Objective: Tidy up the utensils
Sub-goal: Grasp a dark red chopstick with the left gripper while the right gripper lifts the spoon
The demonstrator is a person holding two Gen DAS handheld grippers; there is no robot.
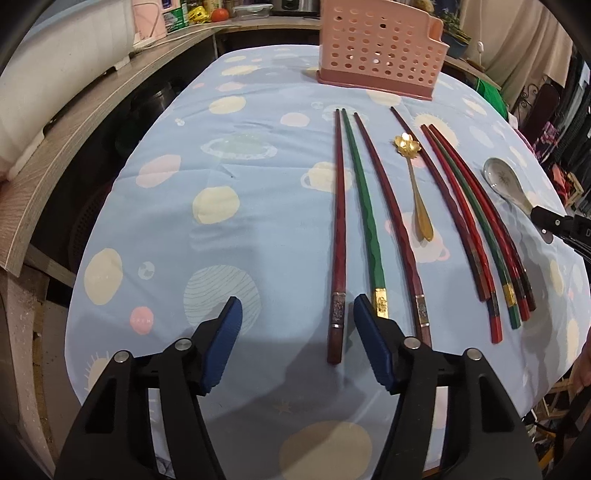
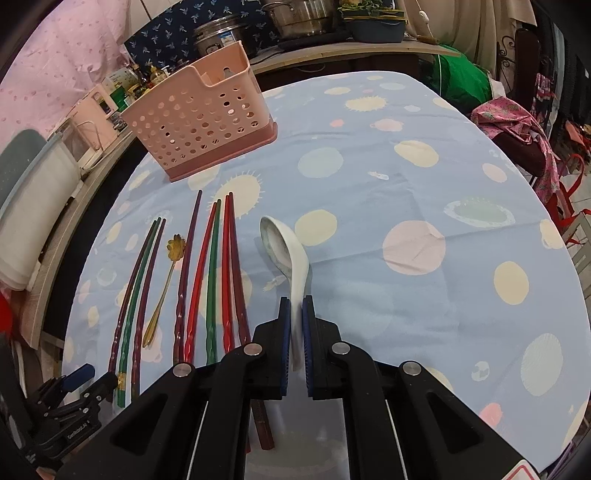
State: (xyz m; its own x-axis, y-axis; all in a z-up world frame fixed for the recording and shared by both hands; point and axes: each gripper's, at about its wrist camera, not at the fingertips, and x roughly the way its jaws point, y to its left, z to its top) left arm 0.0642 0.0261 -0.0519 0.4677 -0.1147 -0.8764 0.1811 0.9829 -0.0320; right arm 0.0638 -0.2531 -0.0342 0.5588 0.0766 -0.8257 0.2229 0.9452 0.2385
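Note:
My right gripper (image 2: 294, 306) is shut on the handle of a white ceramic spoon (image 2: 286, 254), whose bowl points away over the blue cloth; the spoon (image 1: 504, 181) also shows in the left wrist view. My left gripper (image 1: 297, 314) is open and empty, just above the near ends of a dark red chopstick (image 1: 338, 236) and a green chopstick (image 1: 364, 218). Several more chopsticks (image 1: 480, 225) lie in a row to the right. A gold flower spoon (image 1: 415, 184) lies among them. The pink perforated utensil holder (image 1: 376, 48) stands at the table's far side.
The table wears a light blue cloth with planets (image 1: 221, 206). A wooden counter (image 1: 74, 122) runs along the left edge. Pots (image 2: 299, 16) and bottles stand beyond the table. Pink clothing (image 2: 517, 125) hangs at the right edge.

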